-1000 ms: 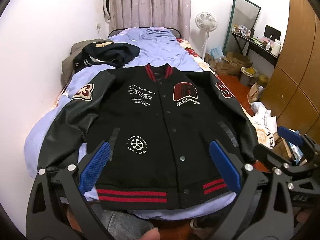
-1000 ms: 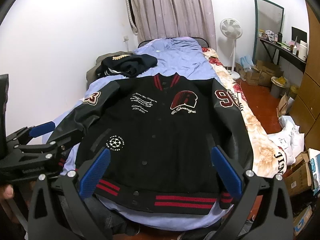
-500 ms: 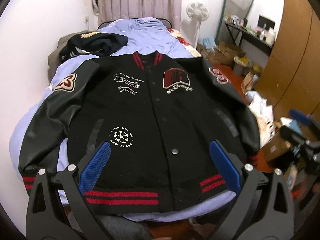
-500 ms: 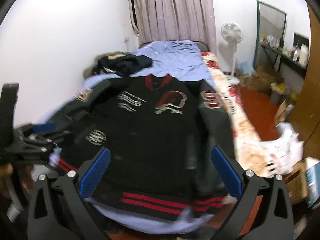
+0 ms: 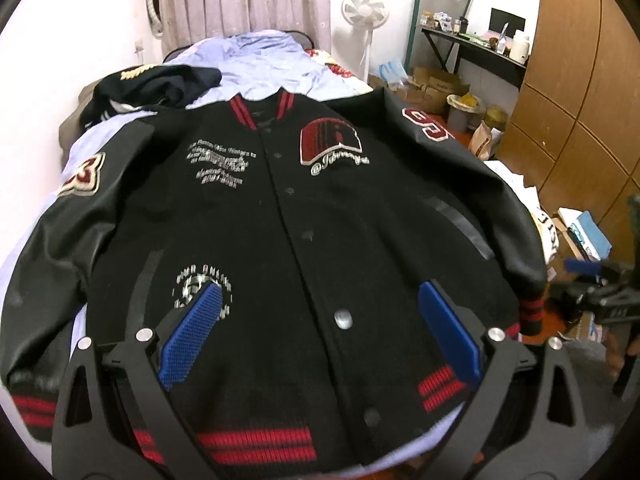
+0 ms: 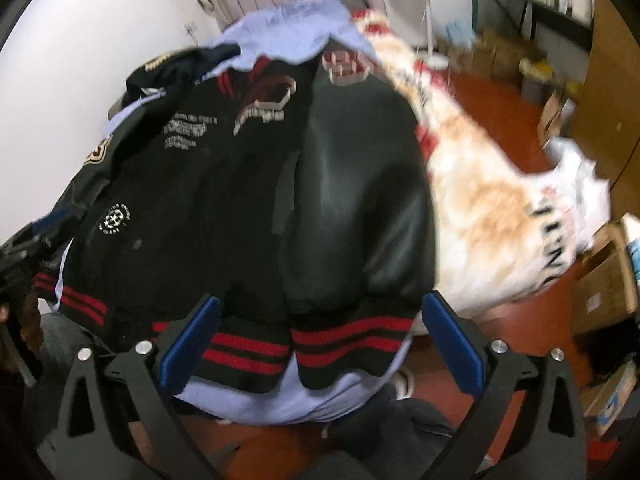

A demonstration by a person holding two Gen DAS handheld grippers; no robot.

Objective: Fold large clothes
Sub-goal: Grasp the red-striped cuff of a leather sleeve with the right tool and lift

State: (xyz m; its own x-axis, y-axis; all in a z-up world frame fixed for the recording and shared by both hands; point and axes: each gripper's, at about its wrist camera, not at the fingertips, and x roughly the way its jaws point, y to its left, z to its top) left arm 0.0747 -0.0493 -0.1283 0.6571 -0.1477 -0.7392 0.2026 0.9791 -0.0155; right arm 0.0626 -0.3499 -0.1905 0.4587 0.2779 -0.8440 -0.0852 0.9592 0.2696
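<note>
A black varsity jacket (image 5: pixel 280 220) with red striped trim lies front up and buttoned on the bed, its sleeves down along its sides. My left gripper (image 5: pixel 320 332) hovers open low over the jacket's lower front, near the hem, with nothing between its blue pads (image 5: pixel 192 336). The right wrist view is blurred by motion. In it my right gripper (image 6: pixel 320 340) stands open at the jacket (image 6: pixel 192 184), framing the right sleeve's striped cuff (image 6: pixel 352 344); whether it touches the cloth I cannot tell. The right gripper (image 5: pixel 592 284) also shows at the left wrist view's right edge.
A dark garment heap (image 5: pixel 152 84) lies at the bed's far left on the lilac sheet (image 5: pixel 260 56). A floral quilt (image 6: pixel 480 200) hangs off the bed's right side. A fan (image 5: pixel 365 12), a desk (image 5: pixel 472 46), boxes and a wooden wardrobe (image 5: pixel 580 80) line the right.
Both grippers have come closer and lower to the jacket's hem. The right gripper has swung right toward the right sleeve's cuff and is still moving. Both stay open.
</note>
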